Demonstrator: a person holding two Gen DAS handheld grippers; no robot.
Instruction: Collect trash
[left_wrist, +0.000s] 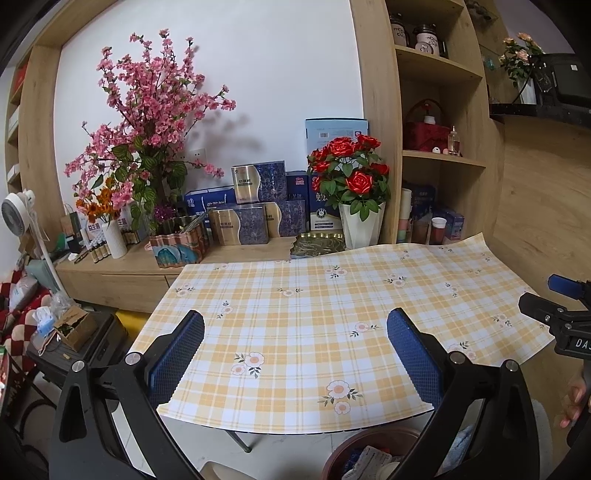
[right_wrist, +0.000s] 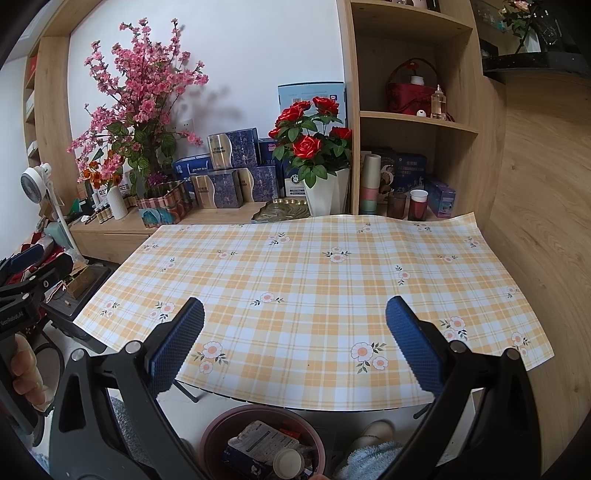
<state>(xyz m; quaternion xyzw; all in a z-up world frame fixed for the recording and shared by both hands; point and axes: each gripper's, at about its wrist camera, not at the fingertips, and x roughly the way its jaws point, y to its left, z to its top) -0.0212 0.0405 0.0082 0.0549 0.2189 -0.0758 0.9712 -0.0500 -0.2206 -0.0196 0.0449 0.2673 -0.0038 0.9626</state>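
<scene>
A round brown bin (right_wrist: 221, 428) stands on the floor under the table's near edge, with crumpled wrappers (right_wrist: 264, 441) and a small bottle (right_wrist: 288, 461) inside. In the left wrist view the bin (left_wrist: 369, 441) shows at the bottom. My left gripper (left_wrist: 295, 354) hovers open over the near part of the yellow plaid tablecloth (left_wrist: 314, 302), nothing between its blue pads. My right gripper (right_wrist: 295, 347) is open too, above the table's near edge (right_wrist: 303, 400) and the bin. No loose trash shows on the cloth.
A low wooden cabinet (right_wrist: 122, 232) behind the table carries flower vases, blue gift boxes and a gold tray (right_wrist: 284, 210). Shelves (right_wrist: 417, 122) at the right hold cups and a red basket. A fan (left_wrist: 18, 214), a black stool and clutter stand left. A hand (right_wrist: 26, 373) grips the left tool.
</scene>
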